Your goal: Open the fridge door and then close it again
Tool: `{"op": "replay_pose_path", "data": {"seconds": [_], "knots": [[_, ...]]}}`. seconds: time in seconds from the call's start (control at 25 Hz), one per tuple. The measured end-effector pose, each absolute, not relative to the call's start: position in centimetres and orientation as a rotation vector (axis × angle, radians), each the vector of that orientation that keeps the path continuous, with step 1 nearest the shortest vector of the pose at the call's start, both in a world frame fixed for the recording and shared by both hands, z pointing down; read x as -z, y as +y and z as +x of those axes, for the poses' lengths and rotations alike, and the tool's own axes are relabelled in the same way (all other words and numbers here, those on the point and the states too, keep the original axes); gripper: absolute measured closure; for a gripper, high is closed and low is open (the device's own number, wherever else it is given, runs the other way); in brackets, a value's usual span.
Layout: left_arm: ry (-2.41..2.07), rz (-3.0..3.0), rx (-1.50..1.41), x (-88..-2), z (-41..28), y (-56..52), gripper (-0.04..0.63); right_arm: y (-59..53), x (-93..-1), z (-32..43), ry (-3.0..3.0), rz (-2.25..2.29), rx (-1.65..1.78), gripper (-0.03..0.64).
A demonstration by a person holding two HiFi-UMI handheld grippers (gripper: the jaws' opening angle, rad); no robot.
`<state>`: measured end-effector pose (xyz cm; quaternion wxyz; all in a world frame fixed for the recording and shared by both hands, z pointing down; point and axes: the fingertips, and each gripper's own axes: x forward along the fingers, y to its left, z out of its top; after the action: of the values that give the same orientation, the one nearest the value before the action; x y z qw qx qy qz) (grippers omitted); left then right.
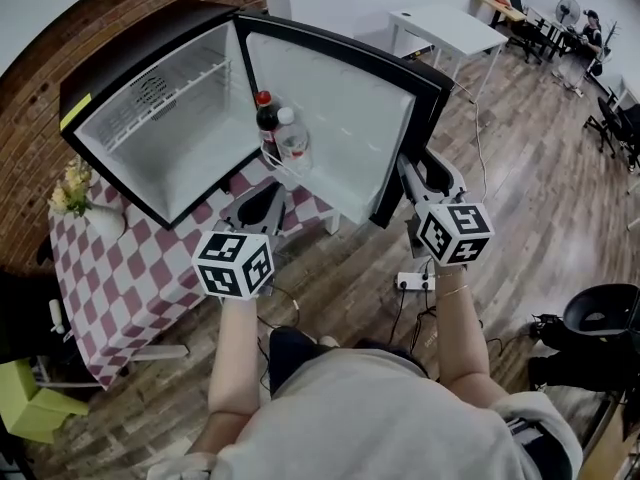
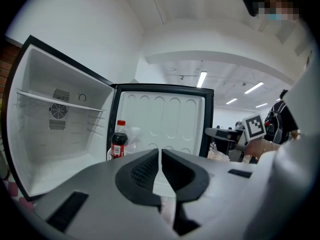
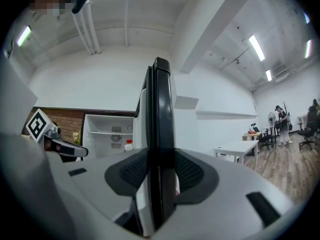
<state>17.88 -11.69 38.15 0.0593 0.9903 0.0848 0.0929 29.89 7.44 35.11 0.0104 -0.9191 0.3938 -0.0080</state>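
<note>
The small black fridge stands on a table with its door swung wide open. The white inside is bare apart from a wire shelf. A cola bottle and a clear bottle stand in the door rack. My right gripper is shut on the door's free edge, which runs straight up between its pads. My left gripper hovers in front of the open fridge below the door. Its jaws are shut with nothing between them.
The fridge's table wears a red and white checked cloth and carries a vase of flowers at its left. A power strip and cables lie on the wooden floor. A white table stands behind, a black chair at right.
</note>
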Motion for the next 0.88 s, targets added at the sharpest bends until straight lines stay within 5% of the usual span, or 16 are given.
{"op": "replay_pose_path", "data": {"seconds": [0.88], "knots": [[0.228,3.036,-0.290,-38.1,21.1,-11.2,0.575,9.1,-35.5,34.8,1.140,-2.884,0.037,0.474]]}}
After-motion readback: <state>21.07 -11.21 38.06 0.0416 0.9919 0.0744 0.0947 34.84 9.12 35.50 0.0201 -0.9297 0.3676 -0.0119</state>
